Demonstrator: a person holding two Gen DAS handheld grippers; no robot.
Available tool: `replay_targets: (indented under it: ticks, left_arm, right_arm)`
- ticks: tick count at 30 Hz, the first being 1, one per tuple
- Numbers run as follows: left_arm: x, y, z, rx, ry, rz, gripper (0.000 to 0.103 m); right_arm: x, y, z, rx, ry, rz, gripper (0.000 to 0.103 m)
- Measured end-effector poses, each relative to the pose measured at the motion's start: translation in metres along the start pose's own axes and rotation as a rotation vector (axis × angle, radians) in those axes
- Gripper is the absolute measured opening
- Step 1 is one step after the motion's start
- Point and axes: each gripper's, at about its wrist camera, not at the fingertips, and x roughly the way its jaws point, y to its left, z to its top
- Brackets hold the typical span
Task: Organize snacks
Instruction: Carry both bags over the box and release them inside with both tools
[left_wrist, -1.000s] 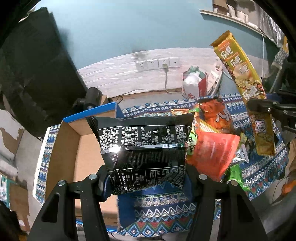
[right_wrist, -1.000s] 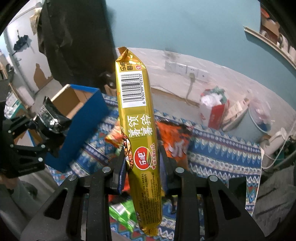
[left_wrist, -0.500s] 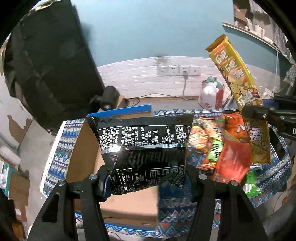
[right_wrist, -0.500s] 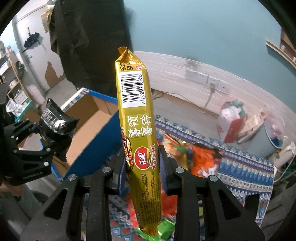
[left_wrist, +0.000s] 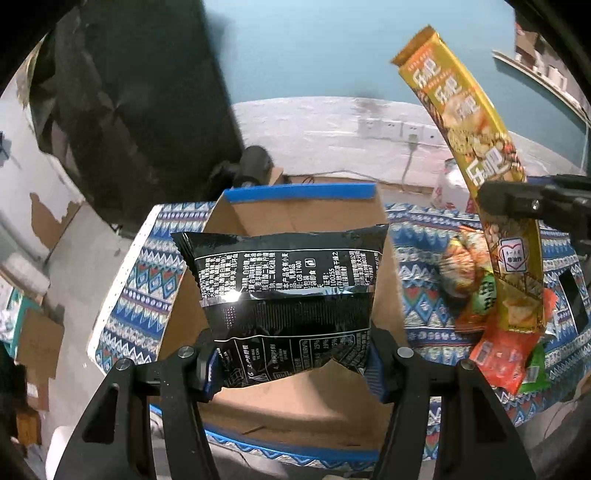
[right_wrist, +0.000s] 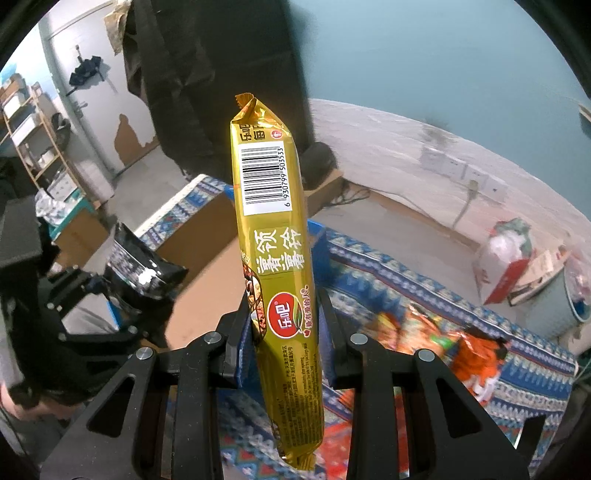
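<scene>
My left gripper (left_wrist: 291, 358) is shut on a black snack bag (left_wrist: 284, 291) and holds it upright over an open cardboard box with blue edges (left_wrist: 295, 410). My right gripper (right_wrist: 284, 339) is shut on a long yellow snack pack (right_wrist: 277, 273), held upright above the patterned cloth. The yellow pack also shows in the left wrist view (left_wrist: 476, 155), right of the box. The black bag and left gripper show in the right wrist view (right_wrist: 144, 273) at the left. A pile of orange, red and green snack packs (left_wrist: 498, 332) lies on the cloth right of the box.
A blue patterned cloth (left_wrist: 144, 280) covers the surface under the box and the snacks. A red and white bag (right_wrist: 506, 258) and a pale bucket (right_wrist: 565, 295) stand on the floor behind. Wall sockets (left_wrist: 391, 129) sit on the white wall strip.
Both grippers have swung left with their packs. The black bag now hangs over the open box, and the yellow pack has come closer to the box.
</scene>
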Motion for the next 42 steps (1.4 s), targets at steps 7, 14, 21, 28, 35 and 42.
replay_targets:
  ticks: [7,14,21,28,35,42]
  left_arm:
    - [0.020,0.025,-0.004,-0.050,0.042,0.025,0.062]
    - [0.045,0.049,-0.007,-0.110,0.100,0.042,0.063]
    - [0.048,0.063,-0.011,-0.185,0.154,0.029,0.075]
    - [0.040,0.070,-0.012,-0.175,0.134,0.083,0.085]
    - [0.032,0.084,-0.018,-0.193,0.134,0.097,0.085]
    - [0.029,0.086,-0.017,-0.189,0.128,0.094,0.085]
  right_arm:
    - [0.032,0.026,0.015,-0.005,0.034,0.055,0.029]
    - [0.061,0.046,0.020,-0.010,0.078,0.090,0.029]
    - [0.080,0.060,0.028,-0.011,0.106,0.103,0.029]
    - [0.101,0.076,0.034,-0.008,0.136,0.116,0.029]
    - [0.130,0.087,0.025,-0.012,0.213,0.101,0.029]
    - [0.146,0.090,0.015,-0.010,0.273,0.089,0.031]
